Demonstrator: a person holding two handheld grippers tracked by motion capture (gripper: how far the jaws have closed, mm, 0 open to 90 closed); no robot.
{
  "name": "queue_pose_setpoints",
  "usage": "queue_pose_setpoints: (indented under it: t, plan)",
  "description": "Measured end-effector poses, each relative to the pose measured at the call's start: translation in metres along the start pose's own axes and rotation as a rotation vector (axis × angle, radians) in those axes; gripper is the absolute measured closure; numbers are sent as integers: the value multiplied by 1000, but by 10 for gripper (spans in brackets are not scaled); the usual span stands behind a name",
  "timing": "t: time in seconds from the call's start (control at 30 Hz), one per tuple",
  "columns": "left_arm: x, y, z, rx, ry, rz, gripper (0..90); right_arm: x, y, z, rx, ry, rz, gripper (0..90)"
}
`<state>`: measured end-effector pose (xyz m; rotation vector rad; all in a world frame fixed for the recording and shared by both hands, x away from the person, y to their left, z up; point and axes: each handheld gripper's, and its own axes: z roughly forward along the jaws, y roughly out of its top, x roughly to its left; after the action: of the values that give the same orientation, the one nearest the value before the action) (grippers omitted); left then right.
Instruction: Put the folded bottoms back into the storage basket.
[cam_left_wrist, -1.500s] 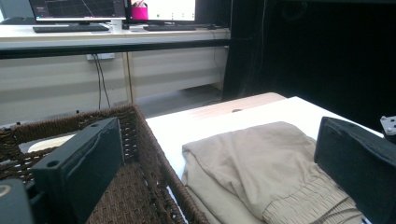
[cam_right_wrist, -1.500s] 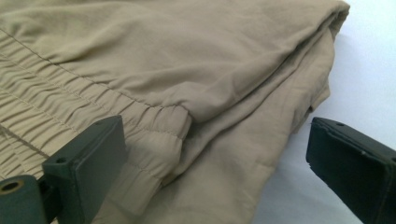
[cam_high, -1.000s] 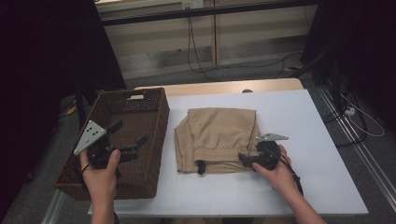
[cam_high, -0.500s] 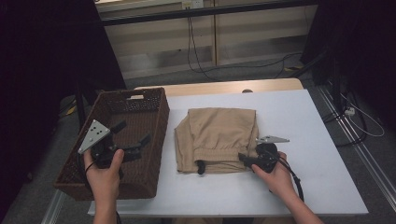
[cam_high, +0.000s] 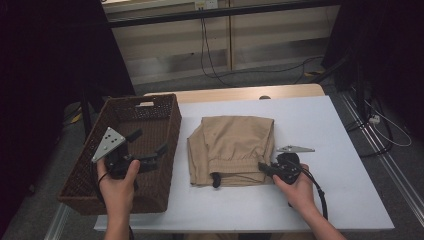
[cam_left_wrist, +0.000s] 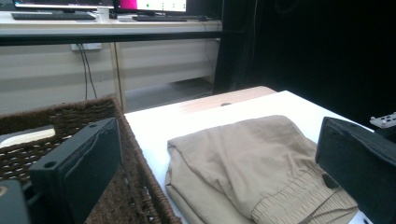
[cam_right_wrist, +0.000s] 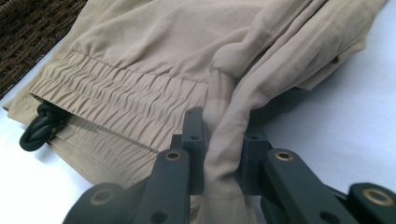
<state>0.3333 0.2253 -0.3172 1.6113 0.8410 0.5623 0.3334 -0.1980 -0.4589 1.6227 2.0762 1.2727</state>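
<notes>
My right gripper (cam_right_wrist: 223, 154) had just been closing and pinched a fold at the waistband edge of the folded tan trousers (cam_high: 232, 147), which lay on the white table (cam_high: 340, 145) just beside the wicker basket (cam_high: 165, 125). Left gripper (cam_high: 147, 150) hung over the basket, jaws apart, nothing in them. I judged the grip thin: lift slowly and support the far side with the left so the fold holds.

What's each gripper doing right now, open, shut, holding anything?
Left gripper: open, empty, over the wicker basket.
Right gripper: jaws have just closed on a fold at the edge of the folded tan trousers.
</notes>
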Motion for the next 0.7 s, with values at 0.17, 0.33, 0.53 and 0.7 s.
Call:
queue_pose_setpoints:
  t: [0.17, 0.33, 0.53, 0.7]
  plan:
    - [-5, 0, 6, 11, -9, -4, 1, -5, -3, -13, -5, 1, -1, 777]
    - [-12, -1, 16, 28, -23, -4, 1, -11, -9, -25, -8, 2, 4, 777]
    - [-21, 0, 28, 46, -41, -4, 0, -13, -11, -28, -15, -1, 5, 777]
    - [-28, 2, 42, 61, -51, -6, 0, -12, -10, -29, -17, 0, 0, 777]
